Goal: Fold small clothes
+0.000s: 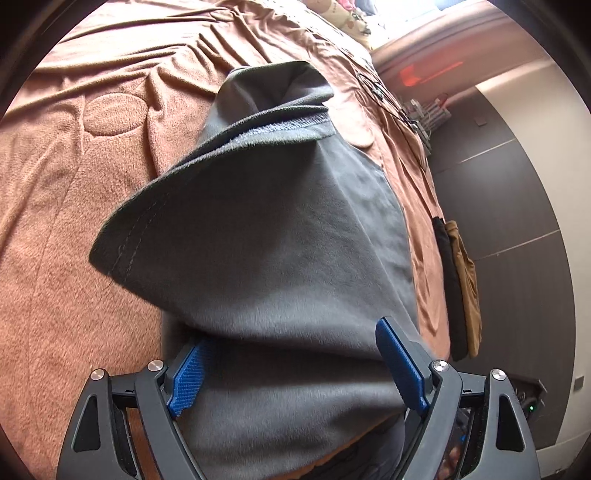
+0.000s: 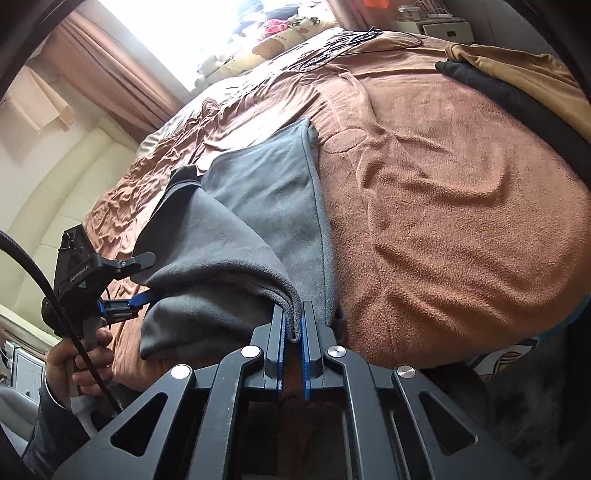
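A grey fleece garment [image 1: 280,236] lies partly folded on the brown blanket [image 1: 74,184] of a bed. My left gripper [image 1: 291,365] is open, its blue pads wide apart with a fold of the garment lying between them. In the right wrist view my right gripper [image 2: 293,325] is shut on the garment's folded edge [image 2: 288,299], pinching several layers. The garment [image 2: 258,206] stretches away from it. The left gripper [image 2: 144,277] shows at the left there, jaws spread around the cloth, held by a hand [image 2: 77,354].
A black garment [image 2: 517,96] and a tan garment [image 2: 524,70] lie at the bed's far edge. Pillows and soft toys [image 2: 280,33] sit at the head. A black cable [image 2: 351,40] lies on the blanket. Curtains [image 2: 110,66] hang by the window.
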Tool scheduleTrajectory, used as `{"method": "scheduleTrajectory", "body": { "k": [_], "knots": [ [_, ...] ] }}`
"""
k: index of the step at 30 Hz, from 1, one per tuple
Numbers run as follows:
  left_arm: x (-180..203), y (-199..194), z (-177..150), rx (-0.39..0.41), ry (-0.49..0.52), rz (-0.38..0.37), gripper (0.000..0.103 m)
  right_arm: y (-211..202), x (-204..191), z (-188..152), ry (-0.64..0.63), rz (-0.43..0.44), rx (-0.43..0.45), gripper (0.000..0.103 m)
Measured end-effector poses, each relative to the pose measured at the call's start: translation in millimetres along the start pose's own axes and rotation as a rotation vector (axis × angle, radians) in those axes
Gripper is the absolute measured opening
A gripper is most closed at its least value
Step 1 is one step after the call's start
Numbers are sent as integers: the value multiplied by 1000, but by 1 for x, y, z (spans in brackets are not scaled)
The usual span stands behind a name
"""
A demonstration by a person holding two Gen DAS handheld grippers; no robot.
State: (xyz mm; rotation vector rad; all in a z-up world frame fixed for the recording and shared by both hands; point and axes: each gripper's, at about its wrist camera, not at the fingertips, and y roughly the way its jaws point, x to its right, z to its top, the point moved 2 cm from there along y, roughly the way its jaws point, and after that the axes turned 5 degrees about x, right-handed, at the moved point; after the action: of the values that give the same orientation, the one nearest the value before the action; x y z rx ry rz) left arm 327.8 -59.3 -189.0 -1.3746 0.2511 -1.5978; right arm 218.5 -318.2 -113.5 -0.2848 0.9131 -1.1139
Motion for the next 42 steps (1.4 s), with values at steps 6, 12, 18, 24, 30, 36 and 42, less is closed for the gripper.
{"method": "scheduleTrajectory", "body": {
  "k": [6,12,18,24,30,36,42],
  "knots": [
    [4,-1,11,25,9,48,15,0,0,0,1,10,-2,4],
    [35,-28,35,112,84,-29,10,0,0,3,1,29,3,4],
    [89,-42,63,160,188,-79,9,0,1,6,12,61,4,4],
    [136,-39,87,179,276,-89,9,0,-3,9,19,122,7,4],
    [160,-22,108,154,330,-63,9,3,-3,9,71,223,-23,4],
    [175,13,116,85,370,-30,9,13,15,8,130,217,-37,4],
    [184,64,117,3,413,22,9,20,33,5,191,225,-57,3]
  ]
}}
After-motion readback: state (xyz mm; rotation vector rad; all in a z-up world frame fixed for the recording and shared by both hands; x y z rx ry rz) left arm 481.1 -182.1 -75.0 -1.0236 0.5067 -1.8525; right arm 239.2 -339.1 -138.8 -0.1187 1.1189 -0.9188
